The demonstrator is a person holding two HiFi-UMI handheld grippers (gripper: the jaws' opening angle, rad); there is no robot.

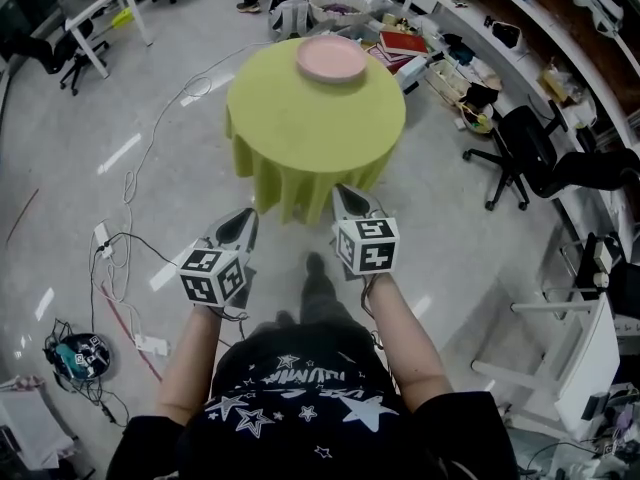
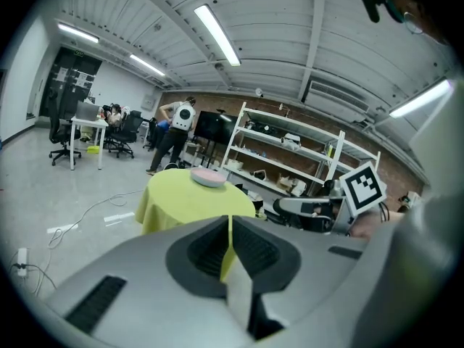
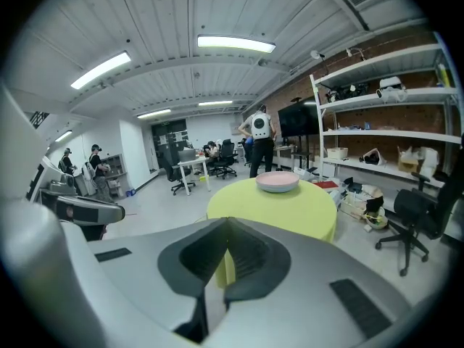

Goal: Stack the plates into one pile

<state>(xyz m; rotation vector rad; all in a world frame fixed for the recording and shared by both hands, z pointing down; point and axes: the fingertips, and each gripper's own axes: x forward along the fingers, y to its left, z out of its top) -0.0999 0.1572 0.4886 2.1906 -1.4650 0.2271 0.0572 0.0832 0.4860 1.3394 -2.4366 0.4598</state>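
A pile of pink plates (image 1: pixel 331 59) rests at the far side of a round table with a yellow-green cloth (image 1: pixel 316 118). The pile also shows in the left gripper view as pink plates (image 2: pixel 209 177) and in the right gripper view as pink plates (image 3: pixel 278 181). Both grippers hang in the air well short of the table, in front of the person. My left gripper (image 1: pixel 246 220) is shut and holds nothing. My right gripper (image 1: pixel 346 200) is shut too, with empty jaws. The left gripper (image 2: pixel 230 220) and right gripper (image 3: pixel 225 223) point toward the table.
Cables and a power strip (image 1: pixel 104 240) lie on the floor at the left. Black office chairs (image 1: pixel 525 158) stand at the right beside a long bench with clutter (image 1: pixel 470 68). A white desk (image 1: pixel 100 8) is far left. A person (image 3: pixel 259 140) stands behind the table.
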